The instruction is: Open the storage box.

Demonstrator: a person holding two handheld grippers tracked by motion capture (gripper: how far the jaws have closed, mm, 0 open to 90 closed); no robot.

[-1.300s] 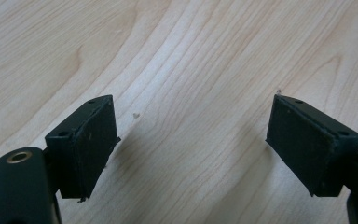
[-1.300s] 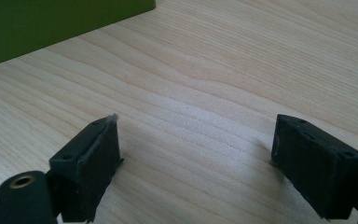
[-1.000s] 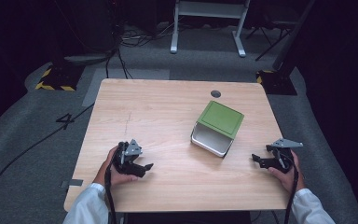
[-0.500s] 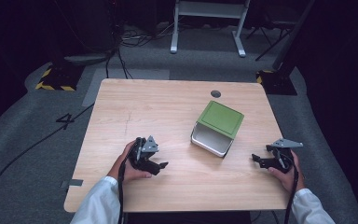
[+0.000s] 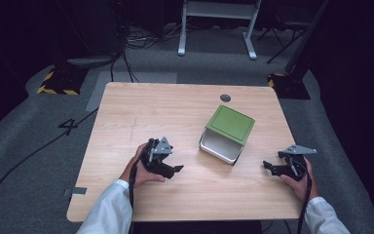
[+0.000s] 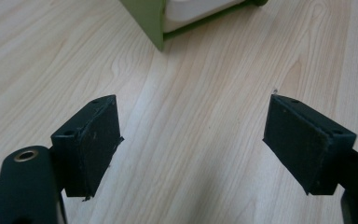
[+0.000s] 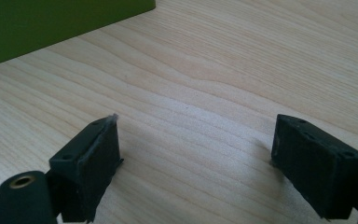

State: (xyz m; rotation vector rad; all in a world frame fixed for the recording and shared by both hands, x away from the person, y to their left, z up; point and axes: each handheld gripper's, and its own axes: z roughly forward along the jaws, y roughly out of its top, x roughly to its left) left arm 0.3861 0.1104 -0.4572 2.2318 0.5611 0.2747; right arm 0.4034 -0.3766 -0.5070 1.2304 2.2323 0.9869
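Green-lidded and white-bodied, a small square box [image 5: 227,133] sits on the right half of a pale wooden bench [image 5: 126,112], turned at an angle to the bench edges, with its lid on. A person's two forearms in white sleeves come in from the near edge, each hand holding a black two-jaw gripper.

The left gripper [image 5: 175,169] hovers near the box on its left, pointing toward it. In the left gripper view its fingers [image 6: 93,144] stand wide apart with bare wood between them, and a corner of the box [image 6: 168,18] lies ahead at the top. The right gripper [image 5: 268,168] rests near the box on its right, also aimed at it. In the right gripper view its fingers [image 7: 91,161] are spread wide and empty, with the box's green side [image 7: 51,23] at the upper left.

Likely risks from here: the box stands skewed, so fingers closing on it could meet a corner rather than flat sides and spin or push it across the smooth wood. A one-sided push from the left gripper could slide the box toward the right gripper. Gripping the lid alone might lift it off and leave the body behind, or tip the box.
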